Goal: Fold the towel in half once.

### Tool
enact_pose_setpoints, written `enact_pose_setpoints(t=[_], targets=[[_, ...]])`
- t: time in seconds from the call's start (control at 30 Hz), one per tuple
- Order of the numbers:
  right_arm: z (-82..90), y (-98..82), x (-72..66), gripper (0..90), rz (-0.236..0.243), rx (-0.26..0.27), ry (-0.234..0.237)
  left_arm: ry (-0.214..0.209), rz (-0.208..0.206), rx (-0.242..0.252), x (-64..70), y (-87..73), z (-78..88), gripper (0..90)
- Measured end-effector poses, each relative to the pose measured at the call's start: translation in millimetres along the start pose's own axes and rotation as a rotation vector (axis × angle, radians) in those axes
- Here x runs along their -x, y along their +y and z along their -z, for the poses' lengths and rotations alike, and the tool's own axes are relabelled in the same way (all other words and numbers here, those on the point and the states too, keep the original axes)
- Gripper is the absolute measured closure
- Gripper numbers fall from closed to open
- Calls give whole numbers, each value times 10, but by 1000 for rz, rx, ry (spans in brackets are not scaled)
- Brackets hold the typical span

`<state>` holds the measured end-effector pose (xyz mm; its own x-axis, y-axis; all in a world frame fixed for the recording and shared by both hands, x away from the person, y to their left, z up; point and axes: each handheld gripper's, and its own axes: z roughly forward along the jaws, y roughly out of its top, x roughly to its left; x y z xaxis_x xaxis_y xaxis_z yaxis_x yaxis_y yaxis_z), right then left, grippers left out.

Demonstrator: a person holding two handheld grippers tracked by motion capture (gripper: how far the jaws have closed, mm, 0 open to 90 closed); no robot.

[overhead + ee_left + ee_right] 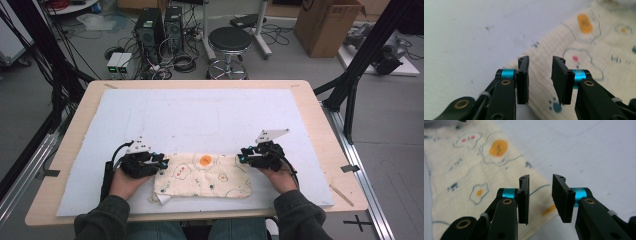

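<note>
White foam-topped table (200, 115), lower centre: your printed cloth (202, 175) lies long axis left-to-right, your left gripper (161, 161) and right gripper (243, 156) at its upper corners, jaws parted, gripping nothing.

Soft, matt woven cloth (202, 175), cream, faintly crinkled, printed with fried-egg motifs. Matt white foam-like sheet (200, 115), lightly speckled and scuffed. Pale, smooth wood on the table (325, 130) rim. Matt black plastic fingers (523, 80) on the left gripper (540, 80), glossy blue anodised metal collars, brass-coloured rivets.
</note>
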<state>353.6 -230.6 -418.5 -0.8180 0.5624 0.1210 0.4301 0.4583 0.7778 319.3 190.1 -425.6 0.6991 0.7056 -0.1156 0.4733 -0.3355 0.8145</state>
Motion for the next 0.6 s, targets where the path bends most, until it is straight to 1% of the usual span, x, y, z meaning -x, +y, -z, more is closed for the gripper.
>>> enact_pose_setpoints(t=[0.03,0.07,0.1,0.13,0.2,0.27,0.3,0.33,0.4,0.43,0.47,0.5,0.53,0.6], targets=[[14,18,44,665,-18,-1,-8,16,11,-2,-27,32,-5,610],[9,31,94,654,-36,-5,-4,24,21,-3,-62,60,-10,586],[-3,37,132,646,-60,-22,1,27,50,12,-94,78,-22,560],[-29,34,168,640,-73,-30,8,29,75,19,-131,88,-32,533],[-90,19,213,632,-96,-60,18,16,120,10,-199,83,-73,498],[-144,7,235,628,-104,-85,35,30,129,-19,-229,65,-115,497],[-161,6,236,628,-105,-91,43,28,128,-39,-246,59,-127,499],[-174,6,237,631,-99,-93,48,17,139,-41,-259,52,-139,511],[-194,3,231,638,-110,-110,63,3,140,-45,-274,50,-151,553],[-206,-4,240,645,-106,-119,68,-5,148,-45,-277,47,-160,572],[-212,-10,243,657,-117,-127,71,-17,152,-49,-282,45,-172,595],[-217,-13,251,672,-117,-131,78,-19,151,-55,-281,41,-185,621],[-223,-12,244,689,-121,-135,82,-23,138,-74,-281,36,-195,652],[-242,-9,223,745,-107,-152,85,-23,115,-103,-259,26,-223,726]])
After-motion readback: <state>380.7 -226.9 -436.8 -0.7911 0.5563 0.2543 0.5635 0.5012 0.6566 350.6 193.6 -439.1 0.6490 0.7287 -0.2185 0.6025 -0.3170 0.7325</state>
